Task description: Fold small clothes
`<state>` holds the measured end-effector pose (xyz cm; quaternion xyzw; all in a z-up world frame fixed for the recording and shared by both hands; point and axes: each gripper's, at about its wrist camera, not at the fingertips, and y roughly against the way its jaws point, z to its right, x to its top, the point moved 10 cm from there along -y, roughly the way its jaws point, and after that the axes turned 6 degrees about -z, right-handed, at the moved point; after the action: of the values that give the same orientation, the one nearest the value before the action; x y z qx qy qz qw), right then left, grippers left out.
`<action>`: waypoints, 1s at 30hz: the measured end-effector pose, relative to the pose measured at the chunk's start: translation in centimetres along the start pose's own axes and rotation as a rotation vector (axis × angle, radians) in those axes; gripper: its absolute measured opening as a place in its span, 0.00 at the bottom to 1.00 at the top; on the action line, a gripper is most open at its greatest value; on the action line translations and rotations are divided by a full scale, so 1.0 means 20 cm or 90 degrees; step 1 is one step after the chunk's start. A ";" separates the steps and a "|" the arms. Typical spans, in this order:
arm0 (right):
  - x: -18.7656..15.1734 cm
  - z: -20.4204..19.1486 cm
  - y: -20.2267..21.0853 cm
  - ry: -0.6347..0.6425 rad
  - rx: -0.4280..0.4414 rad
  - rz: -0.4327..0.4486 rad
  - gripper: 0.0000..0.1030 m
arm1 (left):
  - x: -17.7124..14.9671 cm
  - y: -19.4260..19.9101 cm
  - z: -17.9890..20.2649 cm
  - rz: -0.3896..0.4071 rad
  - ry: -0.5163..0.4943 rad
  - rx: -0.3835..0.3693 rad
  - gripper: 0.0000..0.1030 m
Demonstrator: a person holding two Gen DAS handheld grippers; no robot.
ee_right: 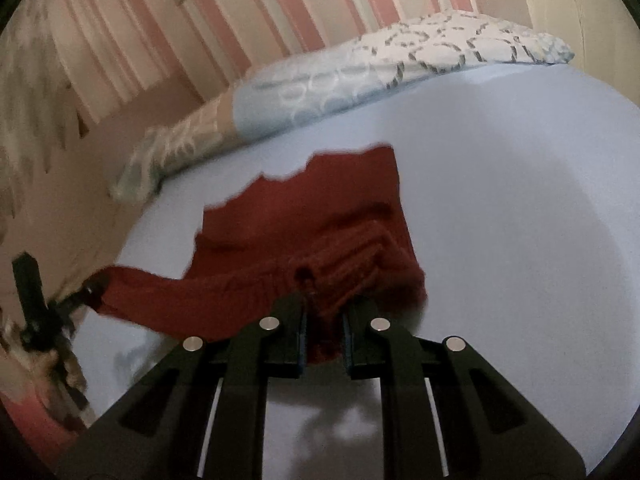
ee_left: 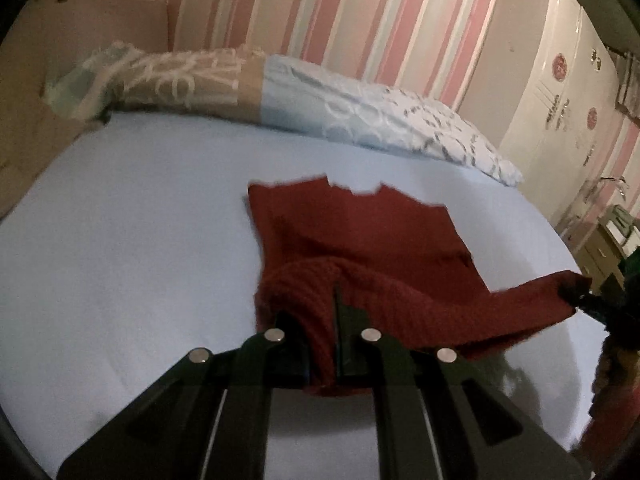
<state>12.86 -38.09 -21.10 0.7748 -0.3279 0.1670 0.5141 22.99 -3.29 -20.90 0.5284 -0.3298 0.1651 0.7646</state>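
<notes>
the left gripper (ee_left: 320, 320) points forward and down over the bed, jaws pinched tight on a fold of the red knit garment (ee_left: 360, 240), which bunches over its fingertips. the right gripper (ee_right: 324, 320) tilts down the same way, jaws clamped on the garment's other near corner, cloth hanging between its pads (ee_right: 347, 340). each gripper shows at the side edge of the other's view, level with it, the cloth stretched between them.

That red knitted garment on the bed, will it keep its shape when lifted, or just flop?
Probably flop: the red knitted garment sags between the left gripper and right gripper, both pinching one edge. Its chunky knit looks soft and unlikely to slip. The far part lies on the bed sheet, so it may drag.
</notes>
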 end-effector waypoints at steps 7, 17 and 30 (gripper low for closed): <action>0.45 0.02 -0.43 0.003 -0.030 0.002 0.13 | 0.38 -0.44 -0.13 -0.013 -0.037 0.069 0.07; 0.65 0.21 -1.04 -0.016 -0.096 -0.063 0.13 | 0.56 -1.04 -0.29 -0.073 -0.091 0.126 0.07; 0.58 0.24 -1.13 0.018 -0.058 -0.091 0.39 | 0.49 -1.14 -0.35 -0.122 -0.102 0.100 0.18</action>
<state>36.30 -40.50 -31.70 0.7696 -0.2715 0.1256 0.5641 46.08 -6.67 -31.67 0.6272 -0.3239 0.0738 0.7044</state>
